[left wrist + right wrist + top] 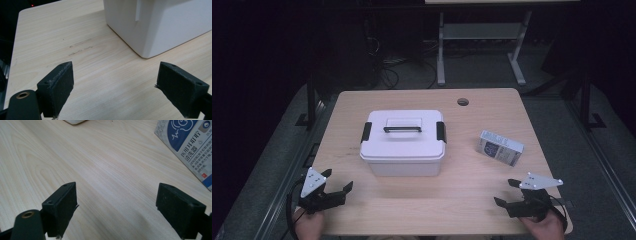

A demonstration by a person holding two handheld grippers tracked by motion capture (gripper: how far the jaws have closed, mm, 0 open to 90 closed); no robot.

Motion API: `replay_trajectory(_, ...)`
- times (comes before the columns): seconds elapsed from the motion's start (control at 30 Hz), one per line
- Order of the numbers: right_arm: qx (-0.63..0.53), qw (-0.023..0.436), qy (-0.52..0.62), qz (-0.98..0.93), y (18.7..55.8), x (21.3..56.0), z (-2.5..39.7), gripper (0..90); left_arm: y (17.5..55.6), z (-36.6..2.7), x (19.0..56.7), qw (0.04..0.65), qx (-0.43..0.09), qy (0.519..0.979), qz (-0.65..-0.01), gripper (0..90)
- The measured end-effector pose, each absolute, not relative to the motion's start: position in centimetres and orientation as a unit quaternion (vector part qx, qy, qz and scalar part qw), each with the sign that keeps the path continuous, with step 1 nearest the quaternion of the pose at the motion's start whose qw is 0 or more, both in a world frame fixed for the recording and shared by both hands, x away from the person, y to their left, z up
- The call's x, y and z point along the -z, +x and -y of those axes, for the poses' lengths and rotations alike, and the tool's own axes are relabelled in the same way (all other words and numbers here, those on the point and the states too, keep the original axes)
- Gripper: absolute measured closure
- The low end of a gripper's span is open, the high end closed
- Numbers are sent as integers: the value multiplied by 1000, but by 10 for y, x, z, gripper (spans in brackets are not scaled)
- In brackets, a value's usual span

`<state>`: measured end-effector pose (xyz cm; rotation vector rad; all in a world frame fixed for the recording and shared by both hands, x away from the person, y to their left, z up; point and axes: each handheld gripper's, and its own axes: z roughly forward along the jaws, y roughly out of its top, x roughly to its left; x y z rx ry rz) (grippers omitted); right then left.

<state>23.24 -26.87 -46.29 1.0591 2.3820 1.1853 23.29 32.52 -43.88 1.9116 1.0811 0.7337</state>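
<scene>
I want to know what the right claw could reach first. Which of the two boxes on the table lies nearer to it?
The small blue-and-white carton, lying flat just beyond the right claw. The big white lidded bin sits farther off, mid-table.

Printed in Chinese on the blue-and-white carton (190, 147): 医用耳鼻清洗器 or similar, partly legible; smaller lines beneath too small to read

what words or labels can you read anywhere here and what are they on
"医用" then "清洗器": large Chinese print on the blue and white carton, right gripper view; the characters between are blurred.
Smaller Chinese lines under it: too small to read.
Same carton in the high view: print too blurred to read.
White lidded box: no text visible.
</scene>
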Motion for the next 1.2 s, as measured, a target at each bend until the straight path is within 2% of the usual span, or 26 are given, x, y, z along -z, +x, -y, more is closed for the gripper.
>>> replay_trajectory(0.4,-391,133,357,-838,231,452,267,166,235,-323,440,404,-287,764,-413,133)
replay_trajectory(0.73,-335,106,338,-873,239,414,275,169,229,-325,439,407,-291,761,-412,133)
replay_trajectory(1.2,-322,86,325,-885,246,384,276,148,229,-326,440,413,-291,756,-417,133)
